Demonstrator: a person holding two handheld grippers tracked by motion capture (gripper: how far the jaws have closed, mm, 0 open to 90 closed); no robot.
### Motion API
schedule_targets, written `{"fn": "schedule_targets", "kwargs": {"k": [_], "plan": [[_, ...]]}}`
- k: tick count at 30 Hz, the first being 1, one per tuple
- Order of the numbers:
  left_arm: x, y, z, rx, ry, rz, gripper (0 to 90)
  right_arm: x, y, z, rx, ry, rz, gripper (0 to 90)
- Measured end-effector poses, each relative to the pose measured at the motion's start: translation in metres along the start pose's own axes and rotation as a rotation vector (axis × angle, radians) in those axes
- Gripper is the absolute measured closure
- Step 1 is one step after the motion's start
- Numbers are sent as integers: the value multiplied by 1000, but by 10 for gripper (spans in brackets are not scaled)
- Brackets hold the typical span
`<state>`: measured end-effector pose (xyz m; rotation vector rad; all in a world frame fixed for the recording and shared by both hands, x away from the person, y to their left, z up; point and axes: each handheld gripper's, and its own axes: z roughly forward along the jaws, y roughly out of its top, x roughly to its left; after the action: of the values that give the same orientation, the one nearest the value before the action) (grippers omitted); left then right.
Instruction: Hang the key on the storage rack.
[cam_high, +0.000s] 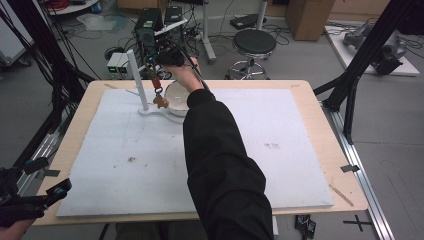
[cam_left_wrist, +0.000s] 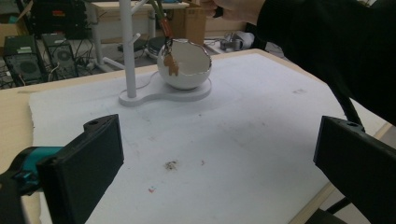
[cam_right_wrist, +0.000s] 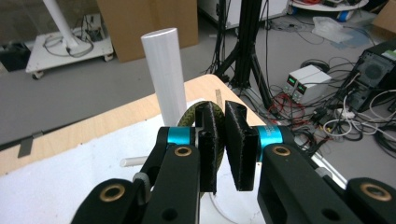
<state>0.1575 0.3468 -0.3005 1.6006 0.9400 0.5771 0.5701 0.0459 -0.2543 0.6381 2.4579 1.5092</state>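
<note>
Right hand-held gripper (cam_right_wrist: 223, 149) clenched on an olive braided loop (cam_right_wrist: 189, 117) beside the white post (cam_high: 137, 80); brown charms (cam_left_wrist: 171, 65) dangle against the glossy, jagged-rimmed white bowl (cam_left_wrist: 187, 65) on the stand's flat base (cam_left_wrist: 140, 98). Left hand-held gripper (cam_left_wrist: 219, 163) released, well clear of the post, over the table's (cam_high: 80, 125) smudged white mat (cam_high: 280, 145).

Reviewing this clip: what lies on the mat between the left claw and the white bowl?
Mostly bare white foam mat with small dark specks, seen in the left gripper view between the open left claw and the white eggshell-shaped bowl.
</note>
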Motion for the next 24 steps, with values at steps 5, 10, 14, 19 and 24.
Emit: {"fn": "schedule_targets", "kwargs": {"k": [5,10,14,19,24], "plan": [[2,1,-1,-2,2,0,19,-5,-4,2,3,19,27,835],[2,0,-1,-3,4,-3,19,-8,-6,2,-4,38,40,834],[3,0,-1,1,6,-3,19,-8,-6,2,-5,42,39,829],[3,0,-1,-1,4,-1,19,-8,-6,1,-10,45,38,806],[3,1,-1,0,2,-1,19,-7,-6,-2,-16,46,43,737]]}}
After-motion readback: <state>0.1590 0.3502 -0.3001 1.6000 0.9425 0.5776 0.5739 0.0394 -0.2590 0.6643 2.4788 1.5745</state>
